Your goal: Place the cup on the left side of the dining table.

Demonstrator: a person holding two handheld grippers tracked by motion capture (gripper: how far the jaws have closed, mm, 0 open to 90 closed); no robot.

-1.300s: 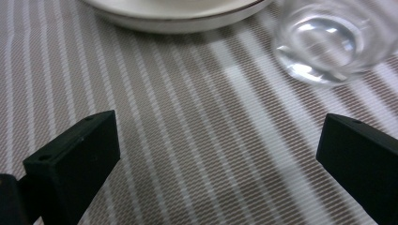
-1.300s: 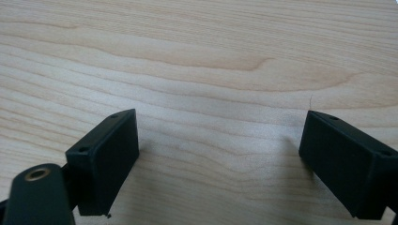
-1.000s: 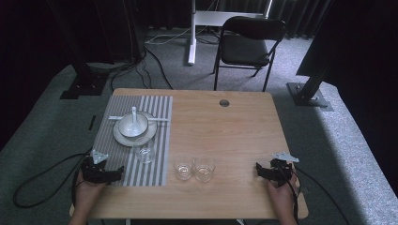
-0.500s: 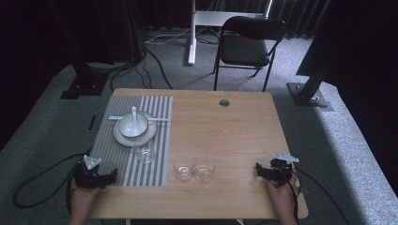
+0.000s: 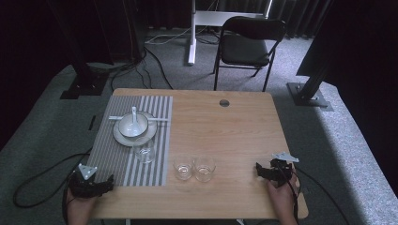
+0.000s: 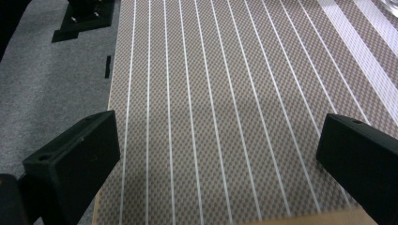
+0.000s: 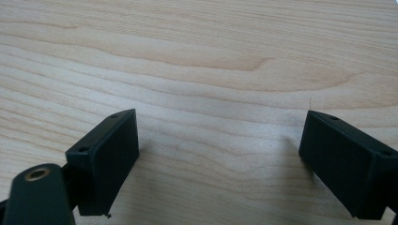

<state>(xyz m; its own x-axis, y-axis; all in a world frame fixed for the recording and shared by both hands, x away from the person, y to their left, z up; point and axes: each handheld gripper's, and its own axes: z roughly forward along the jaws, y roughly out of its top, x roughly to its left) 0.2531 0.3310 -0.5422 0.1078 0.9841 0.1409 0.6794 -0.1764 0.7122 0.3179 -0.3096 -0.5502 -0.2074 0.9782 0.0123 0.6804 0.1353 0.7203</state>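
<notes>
Glasses (image 5: 194, 168) stand side by side at the bench's (image 5: 244, 136) near middle, untouched, while your left gripper (image 5: 104, 183) and right gripper (image 5: 261, 170) rest released and empty, so nothing looks begun and you'd next reach inward

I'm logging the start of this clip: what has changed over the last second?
The left gripper drew back toward the person and off to the table's left near corner, jaws wide open. The right gripper kept its place, open too. Nothing was taken hold of; the glasses, bowl and mat stayed put.
</notes>
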